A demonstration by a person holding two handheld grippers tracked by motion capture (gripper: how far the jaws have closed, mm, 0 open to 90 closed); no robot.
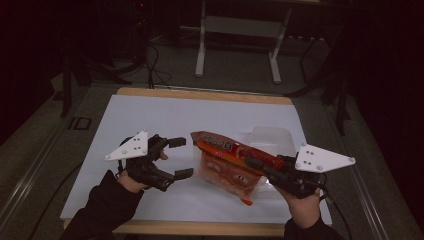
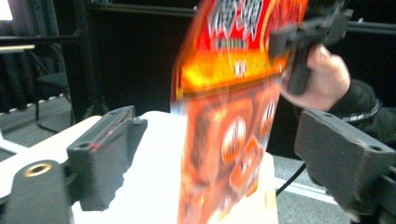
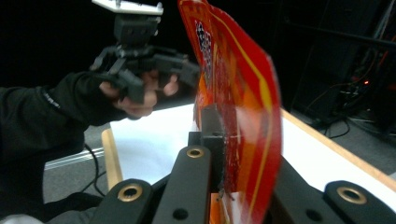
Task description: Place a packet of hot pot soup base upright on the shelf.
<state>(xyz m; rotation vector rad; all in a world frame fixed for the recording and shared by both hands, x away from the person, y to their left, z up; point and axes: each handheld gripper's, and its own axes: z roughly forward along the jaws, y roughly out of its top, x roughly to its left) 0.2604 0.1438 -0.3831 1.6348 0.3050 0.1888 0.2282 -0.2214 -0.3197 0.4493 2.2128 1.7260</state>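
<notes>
An orange-red snack bag [image 1: 225,155] hangs above the white table top [image 1: 160,115], right of centre. My right gripper [image 1: 252,162] is shut on the bag's right part and holds it on edge. In the right gripper view the bag [image 3: 243,93] stands pinched between the right gripper's [image 3: 219,135] black jaws. My left gripper [image 1: 181,157] is open just left of the bag, not touching it. In the left gripper view the blurred bag [image 2: 233,116] stands ahead of the left gripper [image 2: 224,123], whose wide jaws do not press it. Beyond it is the right gripper [image 2: 303,37].
A clear plastic container [image 1: 272,136] lies on the table behind the bag. The table has a wooden rim [image 1: 200,94]. A white metal frame [image 1: 240,30] and cables stand on the dark floor beyond. Bare white surface lies to the far left.
</notes>
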